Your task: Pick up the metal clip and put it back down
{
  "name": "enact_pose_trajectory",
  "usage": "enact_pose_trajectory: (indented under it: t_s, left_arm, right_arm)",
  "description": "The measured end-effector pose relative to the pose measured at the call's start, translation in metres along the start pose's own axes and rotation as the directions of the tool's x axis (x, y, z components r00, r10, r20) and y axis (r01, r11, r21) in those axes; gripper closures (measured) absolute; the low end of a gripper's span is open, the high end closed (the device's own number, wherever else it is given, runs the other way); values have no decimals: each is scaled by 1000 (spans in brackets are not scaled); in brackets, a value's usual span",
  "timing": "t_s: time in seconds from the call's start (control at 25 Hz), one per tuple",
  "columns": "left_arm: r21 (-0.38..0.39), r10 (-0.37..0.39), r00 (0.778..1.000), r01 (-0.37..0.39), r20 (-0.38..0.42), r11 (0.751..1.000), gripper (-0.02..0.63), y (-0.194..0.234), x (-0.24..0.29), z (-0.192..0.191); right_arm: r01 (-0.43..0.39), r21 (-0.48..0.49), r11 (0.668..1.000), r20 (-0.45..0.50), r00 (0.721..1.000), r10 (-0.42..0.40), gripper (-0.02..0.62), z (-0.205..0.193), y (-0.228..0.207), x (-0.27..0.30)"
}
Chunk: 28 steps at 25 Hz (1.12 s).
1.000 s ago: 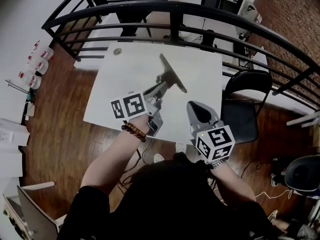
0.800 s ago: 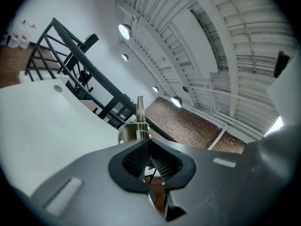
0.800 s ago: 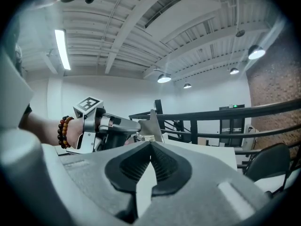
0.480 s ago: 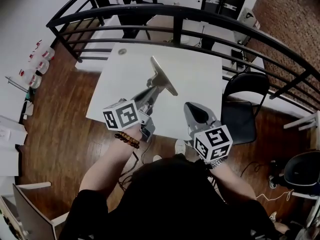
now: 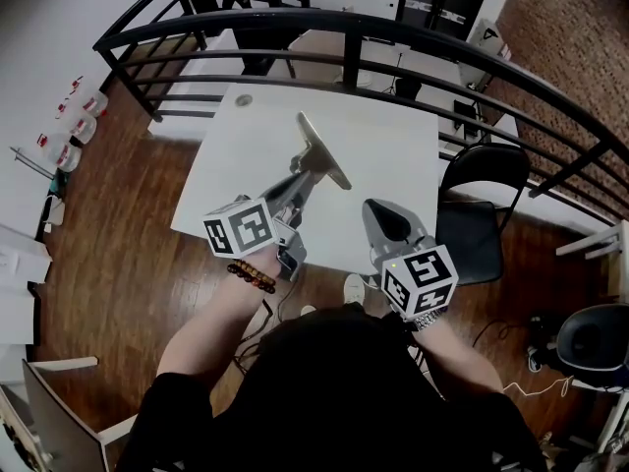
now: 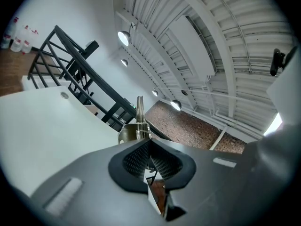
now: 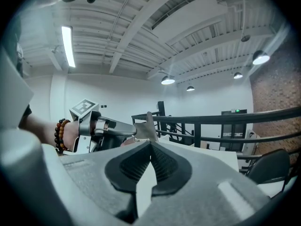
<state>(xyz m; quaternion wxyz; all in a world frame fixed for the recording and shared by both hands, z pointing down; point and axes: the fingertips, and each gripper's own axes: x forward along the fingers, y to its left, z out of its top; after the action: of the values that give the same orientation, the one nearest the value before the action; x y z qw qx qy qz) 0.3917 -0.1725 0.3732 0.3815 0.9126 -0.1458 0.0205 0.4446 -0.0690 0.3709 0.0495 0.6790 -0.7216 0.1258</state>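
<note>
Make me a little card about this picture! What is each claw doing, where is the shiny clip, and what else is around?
Left claw: shut on the metal clip
Metal clip: held out over the white table, seemingly lifted off it
Right claw: shut, nothing in it, over the table's near side
Nearby: black railing behind the table, black chair to its right
</note>
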Motion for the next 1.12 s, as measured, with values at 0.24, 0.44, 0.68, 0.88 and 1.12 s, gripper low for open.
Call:
enact_pose_trajectory:
  t_s: [0.24,0.44,0.68,0.88,1.12]
  left_arm:
    - [-6,-22,1000,23,5,1000,581,2,-10,1]
    - [-6,-28,1000,28,2,1000,581,3,-19,1]
    - [3,-32,999,32,4,999,581,2,-32,0]
    - [31,-32,999,32,0,999,581,2,-44,-4]
    - [45,-17,1000,17,-1,999,581,16,-74,-7]
  right_arm:
    - [1,-8,1000,1,1000,-1,603,2,11,3]
    - [3,-13,1000,6,1000,-3,603,5,19,7]
    - [5,-23,1000,12,1000,-4,604,8,29,9]
    - [5,-26,1000,13,1000,-5,603,5,39,10]
    - [-15,-26,1000,2,1000,15,603,-3,68,21]
